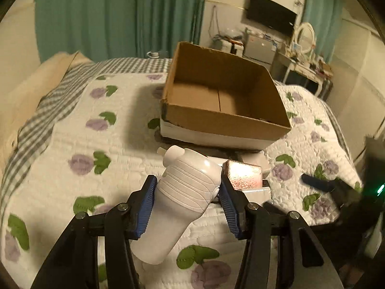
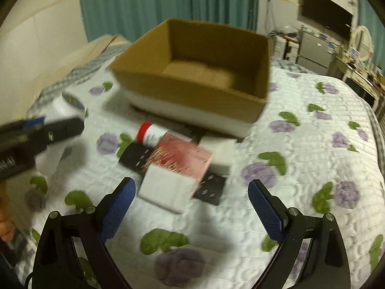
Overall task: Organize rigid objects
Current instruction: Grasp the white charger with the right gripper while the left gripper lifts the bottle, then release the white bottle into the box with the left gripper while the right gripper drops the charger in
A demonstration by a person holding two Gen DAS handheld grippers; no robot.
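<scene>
My left tool (image 1: 186, 192) is pinching a white bottle (image 1: 182, 187) across its ribbed body, lifted a little above the bed (image 1: 60, 149), just short of the cardboard box (image 1: 223, 125). I judge this the carry step: the next move calls for raising the bottle over the near wall and lowering it onto the bare box floor. My right tool (image 2: 191, 207) hangs spread and holds nothing, above the pile left in front of the box: a white box (image 2: 166, 190), a pink box (image 2: 185, 159) and a red-capped tube (image 2: 150, 133).
</scene>
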